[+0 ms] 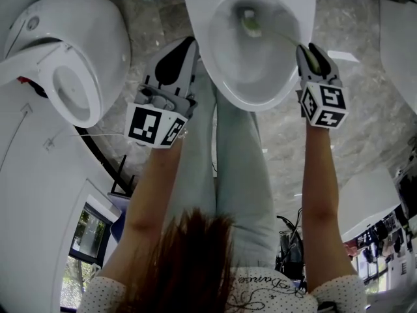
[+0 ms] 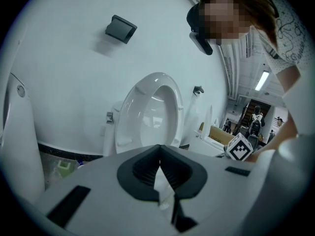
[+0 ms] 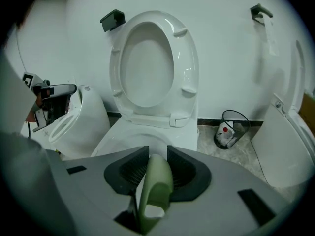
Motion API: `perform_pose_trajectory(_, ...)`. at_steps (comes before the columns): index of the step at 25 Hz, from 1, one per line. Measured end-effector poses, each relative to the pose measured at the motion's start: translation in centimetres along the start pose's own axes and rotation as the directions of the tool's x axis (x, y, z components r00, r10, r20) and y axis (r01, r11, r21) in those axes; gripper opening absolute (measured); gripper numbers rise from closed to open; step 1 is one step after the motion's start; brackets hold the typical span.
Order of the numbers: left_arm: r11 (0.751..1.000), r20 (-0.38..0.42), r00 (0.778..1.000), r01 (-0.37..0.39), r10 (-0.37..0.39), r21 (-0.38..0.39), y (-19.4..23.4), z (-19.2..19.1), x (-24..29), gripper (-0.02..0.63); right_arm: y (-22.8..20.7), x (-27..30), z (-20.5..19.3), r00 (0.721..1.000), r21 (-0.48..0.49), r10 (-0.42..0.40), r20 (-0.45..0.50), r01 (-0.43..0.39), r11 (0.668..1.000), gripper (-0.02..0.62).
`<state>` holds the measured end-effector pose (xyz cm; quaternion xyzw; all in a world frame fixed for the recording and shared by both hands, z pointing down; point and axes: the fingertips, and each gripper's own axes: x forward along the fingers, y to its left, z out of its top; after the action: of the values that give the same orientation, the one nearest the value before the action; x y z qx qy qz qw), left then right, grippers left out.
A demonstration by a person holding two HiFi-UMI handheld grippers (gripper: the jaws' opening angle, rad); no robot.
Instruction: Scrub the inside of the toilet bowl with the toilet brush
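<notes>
We see white ceramic toilet bowl (image 1: 255, 77) from above, white seat (image 3: 147, 63) lifted upright. Right claw (image 1: 313, 59) clenched on pale green handle of toilet brush (image 1: 251, 23). Thin shaft slants down into bowl, bristle head low inside by drain. Left claw (image 1: 174, 60) pressed together, holding nothing, just beside bowl's rim. We note second white toilet (image 1: 65, 64) far left.

A plain white wall (image 3: 226, 58) rises behind, with a small dark bracket (image 3: 112, 18) fixed high on it. The floor (image 1: 280, 142) is grey marbled stone, and a black wire wastebasket (image 3: 230, 129) stands on it close to the wall. A second white toilet (image 1: 78, 18) stands to the left, and a ceiling strip light (image 2: 261, 80) glows in a distant room.
</notes>
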<state>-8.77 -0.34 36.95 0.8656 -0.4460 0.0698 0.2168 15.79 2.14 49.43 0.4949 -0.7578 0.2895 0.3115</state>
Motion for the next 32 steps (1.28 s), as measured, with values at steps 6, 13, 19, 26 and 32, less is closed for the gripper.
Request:
perform_pose_trajectory(6, 1.000, 0.008, 1.000, 0.003, -0.003, -0.002, 0.5, 0.3, 0.2, 0.003, -0.1, 2.1, 0.3, 1.000, -0.020, -0.030, -0.010, 0.029, 0.999, 0.124)
perform_pose_trajectory(13, 1.000, 0.034, 0.999, 0.002, -0.001, -0.022, 0.6, 1.3, 0.2, 0.003, 0.9, 3.7, -0.5, 0.998, 0.003, -0.036, -0.048, 0.036, 0.999, 0.124)
perform_pose_trajectory(19, 0.998, 0.057, 0.998, -0.010, 0.013, -0.057, 1.4, 1.7, -0.1, 0.003, 1.2, 3.9, -1.6, 0.996, 0.046, -0.030, -0.083, 0.034, 0.998, 0.124)
perform_pose_trajectory(26, 0.998, 0.053, 0.999, -0.004, 0.007, -0.058, 1.6, 1.6, -0.2, 0.003, 1.2, 3.7, -2.4, 0.995, 0.076, -0.017, -0.103, 0.025, 0.997, 0.124)
perform_pose_trajectory(32, 0.998, 0.049, 0.999, 0.001, 0.002, -0.056, 1.3, 1.6, -0.2, 0.003, 2.0, 3.5, -2.0, 0.991, -0.059, 0.001, -0.131, -0.008, 0.998, 0.124)
